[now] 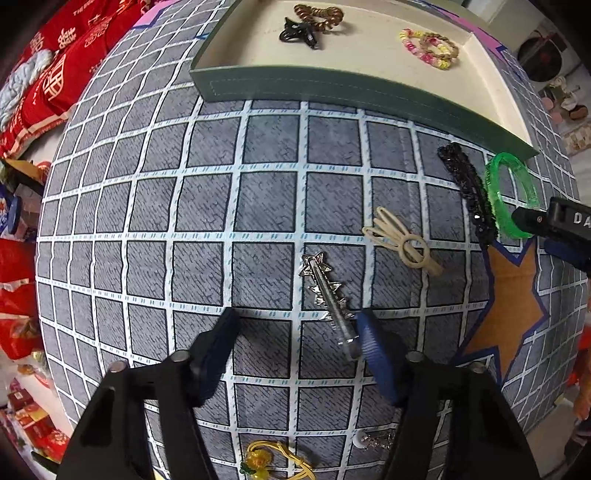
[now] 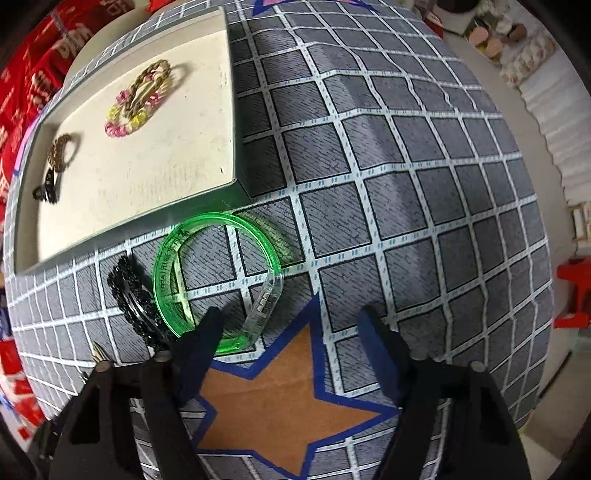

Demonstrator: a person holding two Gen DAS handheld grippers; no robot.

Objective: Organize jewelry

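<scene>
- The silver star hair clip (image 1: pixel 325 291) lay flat on the gray checked cloth (image 1: pixel 207 206). Its long side ran at a slant, with the star end pointing up and a bit left in my left camera, and the plain end down to the right.
- My left gripper (image 1: pixel 295 332) pointed straight down at the cloth. Its jaws were partly open and held nothing.
- The plain end of the clip was right beside the right blue finger (image 1: pixel 373 347). I could not tell if it touched. Most of the clip lay past the tips, not between them.
- The green bangle (image 2: pixel 214 280) lay flat on the cloth, just beside the corner of the tray (image 2: pixel 236 177), with its clear clasp part toward my right gripper (image 2: pixel 291 317).
- My right gripper also pointed down, jaws partly open, gripping nothing. Its left finger (image 2: pixel 203 339) sat over the near edge of the bangle. The rest of the ring lay past the tips.
- A black sparkly clip (image 2: pixel 135 299) lay touching the bangle's left side.
- A cream hair clip (image 1: pixel 402 240) lay between the star clip and the black one.
- The tray held a brown coil tie (image 1: pixel 319 16), a black claw clip (image 1: pixel 297 31) and bead bracelets (image 1: pixel 428 48).
</scene>
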